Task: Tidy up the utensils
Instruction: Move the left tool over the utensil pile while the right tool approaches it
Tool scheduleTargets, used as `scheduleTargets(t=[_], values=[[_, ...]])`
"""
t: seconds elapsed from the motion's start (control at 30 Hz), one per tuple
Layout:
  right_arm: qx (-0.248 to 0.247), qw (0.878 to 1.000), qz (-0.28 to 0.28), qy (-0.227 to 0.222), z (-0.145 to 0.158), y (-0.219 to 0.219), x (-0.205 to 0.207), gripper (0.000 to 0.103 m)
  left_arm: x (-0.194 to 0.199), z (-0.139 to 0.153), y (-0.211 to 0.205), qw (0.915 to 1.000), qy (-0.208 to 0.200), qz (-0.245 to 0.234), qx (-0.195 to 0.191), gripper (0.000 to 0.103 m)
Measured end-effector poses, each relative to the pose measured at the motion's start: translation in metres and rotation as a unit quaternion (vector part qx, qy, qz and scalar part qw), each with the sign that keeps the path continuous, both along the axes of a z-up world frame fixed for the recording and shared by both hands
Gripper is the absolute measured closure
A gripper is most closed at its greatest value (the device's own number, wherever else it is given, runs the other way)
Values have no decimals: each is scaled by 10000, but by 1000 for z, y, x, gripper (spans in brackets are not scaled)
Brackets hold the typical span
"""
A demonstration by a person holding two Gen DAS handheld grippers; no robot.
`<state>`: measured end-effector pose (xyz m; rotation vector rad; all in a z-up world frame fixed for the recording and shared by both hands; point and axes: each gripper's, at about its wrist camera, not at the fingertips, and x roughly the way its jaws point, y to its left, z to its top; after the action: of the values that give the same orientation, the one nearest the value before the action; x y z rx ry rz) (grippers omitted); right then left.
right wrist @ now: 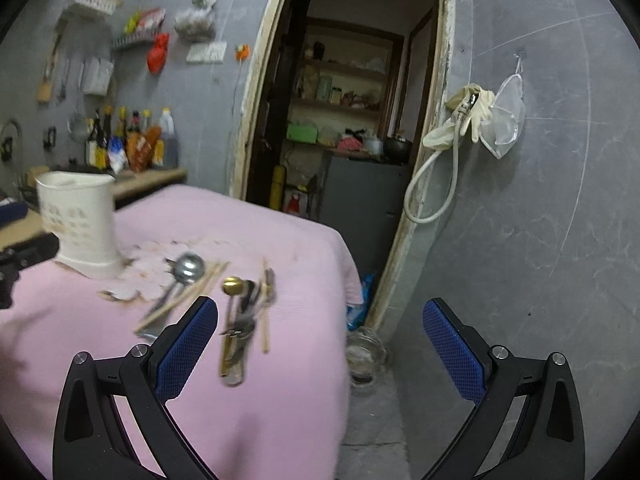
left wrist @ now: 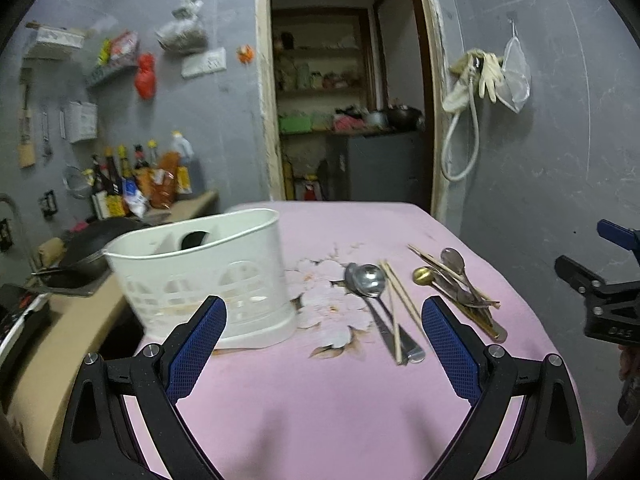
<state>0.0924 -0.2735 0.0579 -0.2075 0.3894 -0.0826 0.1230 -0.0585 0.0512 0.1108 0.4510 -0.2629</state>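
Grey-walled kitchen, open doorway to a pantry at the back; work surface is a table under a pink cloth with a pale flower print (left wrist: 320,400).

Landmark: white perforated plastic utensil caddy (left wrist: 204,280), upright at the cloth's left edge, by the counter.

Nearest: left gripper (left wrist: 324,320), blue-padded fingers spread wide, nothing between them, hovering above the cloth short of the caddy and the utensils. Right gripper (right wrist: 320,320), fingers likewise wide apart and empty, held off the table's right side; only its left finger overlaps the cloth in its own view, the other hangs over the floor.

Right of the caddy, on the flower print: two silver steel spoons (left wrist: 370,284) lying together, bowls towards the far edge, with a pair of pale wooden chopsticks (left wrist: 394,308) crossing their handles.

Further right of the caddy: a tangled pile, with a gold-bowled metal spoon (left wrist: 422,276), another silver spoon (left wrist: 454,260), more chopsticks and what look like forks; blurred in the right view, count uncertain.

Inside the caddy: a divider shows, and a dark shape in the rear compartment that could be a cutout or the wok behind it. No utensil handle rises above the rim.

Judgement: sorting not started. All visible utensils lie on the cloth, none gripped. Everything is left: pick up each group and drop it into a compartment.
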Motion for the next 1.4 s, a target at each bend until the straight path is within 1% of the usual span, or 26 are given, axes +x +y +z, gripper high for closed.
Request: scheduleTargets(t=[0.1, 0.23, 0.3, 0.33, 0.37, 0.4, 0.43, 0.47, 0.5, 0.53, 0.57, 0.6, 0.63, 0.67, 0.7, 0.77, 0.9, 1.0, 1.1, 1.17, 1.4], values=[[109, 9992, 121, 366, -3, -8, 23, 0, 20, 1, -8, 9993, 293, -188, -111, 7], [460, 9945, 400, 847, -7, -23, 53, 0, 41, -1, -18, 9984, 441, -354, -61, 8], [514, 9920, 544, 1016, -11, -25, 65, 2, 53, -3, -24, 9980, 476, -405, 11, 14], [551, 9907, 625, 1073, -13, -25, 69, 3, 60, -5, -27, 9978, 511, -429, 60, 19], [576, 9894, 690, 1137, -15, -25, 74, 8, 65, -6, -29, 9974, 547, -462, 85, 24], [589, 9880, 748, 1217, -16, -25, 80, 14, 69, -8, -30, 9970, 584, -490, 101, 27], [592, 9867, 792, 1289, -18, -25, 85, 17, 78, -12, -32, 9963, 673, -525, 119, 33], [602, 9848, 857, 1385, -21, -25, 92, 22, 84, -15, -34, 9957, 743, -545, 120, 39], [622, 9829, 913, 1470, -23, -24, 97, 28, 90, -17, -36, 9948, 834, -572, 111, 42], [636, 9811, 960, 1553, -25, -24, 103, 31, 97, -20, -37, 9937, 937, -612, 83, 48], [638, 9799, 988, 1610, -25, -23, 108, 39, 106, -24, -37, 9923, 1055, -639, 57, 51], [642, 9780, 1029, 1694, -27, -23, 115, 44, 111, -26, -38, 9918, 1106, -643, 52, 53], [635, 9766, 1066, 1754, -29, -22, 120, 46, 118, -29, -38, 9907, 1189, -656, 38, 57], [622, 9760, 1088, 1780, -30, -20, 123, 51, 124, -31, -38, 9900, 1248, -661, 33, 61], [604, 9747, 1118, 1841, -32, -19, 130, 57, 130, -33, -39, 9888, 1337, -667, 23, 63], [622, 9721, 1175, 1931, -34, -17, 137, 63, 141, -37, -40, 9865, 1486, -693, -14, 70], [776, 9659, 1238, 2138, -41, -16, 156, 77, 161, -44, -39, 9834, 1682, -680, -6, 74], [850, 9636, 1238, 2213, -45, -18, 161, 84, 174, -52, -38, 9817, 1789, -650, 19, 77], [884, 9612, 1284, 2277, -50, -19, 163, 87, 183, -56, -36, 9798, 1885, -675, -16, 80], [876, 9603, 1317, 2300, -51, -17, 164, 88, 187, -59, -35, 9778, 1962, -730, -69, 84], [882, 9566, 1384, 2408, -54, -14, 173, 88, 194, -67, -35, 9712, 2207, -888, -117, 86]])
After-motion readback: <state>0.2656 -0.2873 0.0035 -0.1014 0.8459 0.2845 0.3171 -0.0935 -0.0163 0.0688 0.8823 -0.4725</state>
